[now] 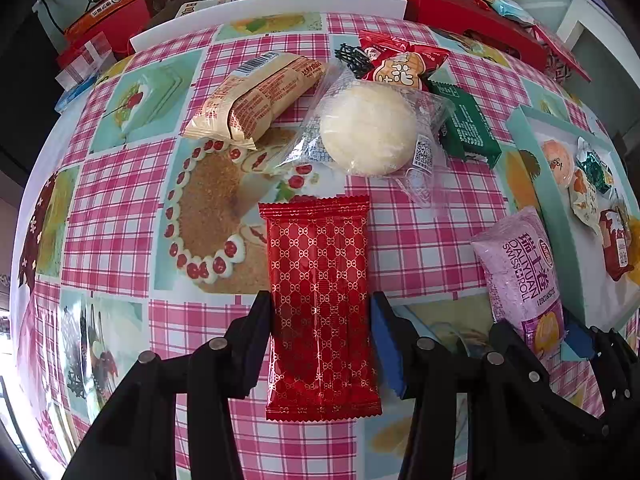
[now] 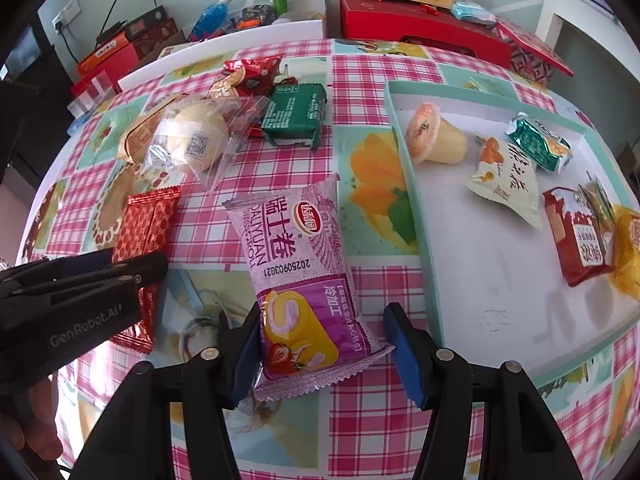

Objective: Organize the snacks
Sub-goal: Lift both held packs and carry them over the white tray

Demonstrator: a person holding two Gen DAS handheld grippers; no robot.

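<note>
Straddling the red packet (image 1: 320, 308), my left hand-held gripper (image 1: 320, 320) is open; my right hand-held gripper (image 2: 322, 340), open around the purple roll (image 2: 308, 276), must close, then lift toward the tray (image 2: 424, 224) at right.

Left gripper (image 1: 320, 312) straddling red patterned snack packet (image 1: 320, 304) at lower centre, round cream pastry in clear wrap (image 1: 370, 128) above, purple Swiss roll pack (image 1: 520, 276) between right gripper's (image 1: 538, 340) fingers at right, teal tray (image 1: 560, 240) at far right, checked tablecloth (image 1: 120, 208).

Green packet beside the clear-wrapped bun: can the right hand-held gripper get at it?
Probably not yet: the purple Swiss roll packet lies between the open fingers of the right hand-held gripper, with the green packet beyond it.
</note>
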